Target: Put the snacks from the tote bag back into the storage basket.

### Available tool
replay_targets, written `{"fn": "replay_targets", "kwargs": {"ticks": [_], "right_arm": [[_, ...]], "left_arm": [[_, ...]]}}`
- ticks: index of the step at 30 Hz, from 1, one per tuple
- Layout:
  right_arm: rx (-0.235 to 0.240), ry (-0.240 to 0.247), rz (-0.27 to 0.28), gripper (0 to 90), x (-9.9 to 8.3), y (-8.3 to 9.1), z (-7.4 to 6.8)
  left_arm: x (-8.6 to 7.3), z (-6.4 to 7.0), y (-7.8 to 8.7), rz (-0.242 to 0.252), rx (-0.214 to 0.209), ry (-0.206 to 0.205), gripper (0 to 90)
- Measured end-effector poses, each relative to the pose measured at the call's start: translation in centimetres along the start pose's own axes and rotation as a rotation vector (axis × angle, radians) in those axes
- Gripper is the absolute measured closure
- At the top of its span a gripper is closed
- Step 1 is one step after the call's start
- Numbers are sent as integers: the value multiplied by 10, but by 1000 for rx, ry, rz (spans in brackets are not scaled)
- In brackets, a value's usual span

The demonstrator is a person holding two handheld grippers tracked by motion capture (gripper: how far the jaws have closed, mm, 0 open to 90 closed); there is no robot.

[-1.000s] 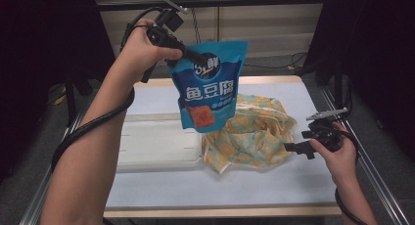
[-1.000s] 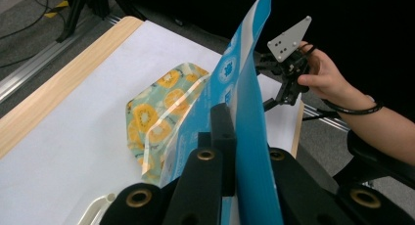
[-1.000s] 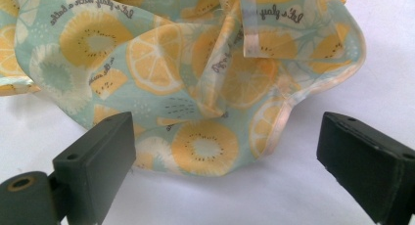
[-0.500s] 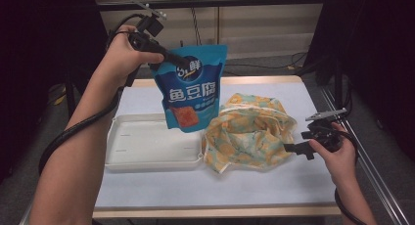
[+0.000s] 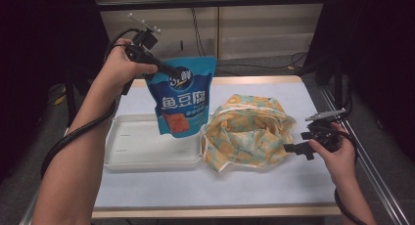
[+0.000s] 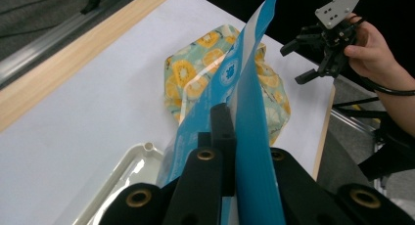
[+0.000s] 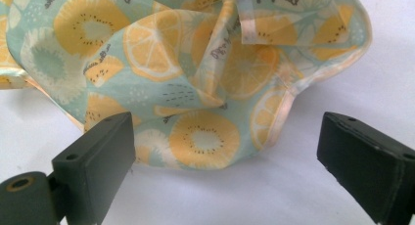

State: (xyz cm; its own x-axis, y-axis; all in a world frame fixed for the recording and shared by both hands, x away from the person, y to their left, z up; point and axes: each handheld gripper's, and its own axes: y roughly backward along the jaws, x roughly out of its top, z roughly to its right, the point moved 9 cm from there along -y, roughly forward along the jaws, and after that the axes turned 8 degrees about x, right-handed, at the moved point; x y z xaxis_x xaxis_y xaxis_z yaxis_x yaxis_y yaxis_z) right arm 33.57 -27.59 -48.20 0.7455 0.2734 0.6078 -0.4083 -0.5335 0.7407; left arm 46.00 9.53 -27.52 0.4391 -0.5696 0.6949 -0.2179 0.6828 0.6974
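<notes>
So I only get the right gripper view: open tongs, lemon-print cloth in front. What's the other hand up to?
Observer: The left tongs are shut on the top corner of a blue snack pouch, holding it in the air.
Operator: Over what?
Observer: It looks to be over the right end of a white tray, which lies beside the cloth bag.
Operator: Which side of the bag am I on?
Observer: The right tongs are at its right edge, low near the table.

High view overlooks the table [image 5: 195,193]; gripper views sit close above it.
</notes>
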Motion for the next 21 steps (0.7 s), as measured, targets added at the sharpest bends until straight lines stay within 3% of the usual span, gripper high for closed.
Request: {"fn": "replay_targets", "kwargs": {"ticks": [7,11,21], "right_arm": [[-3,-1,0,66,0,0,0],[-1,1,-3,66,0,0,0],[0,-1,-5,66,0,-2,-1]], "left_arm": [[-7,-7,2,-2,3,18,900],[-14,-15,-2,-4,5,40,900],[-26,-26,-12,-8,2,50,900]]}}
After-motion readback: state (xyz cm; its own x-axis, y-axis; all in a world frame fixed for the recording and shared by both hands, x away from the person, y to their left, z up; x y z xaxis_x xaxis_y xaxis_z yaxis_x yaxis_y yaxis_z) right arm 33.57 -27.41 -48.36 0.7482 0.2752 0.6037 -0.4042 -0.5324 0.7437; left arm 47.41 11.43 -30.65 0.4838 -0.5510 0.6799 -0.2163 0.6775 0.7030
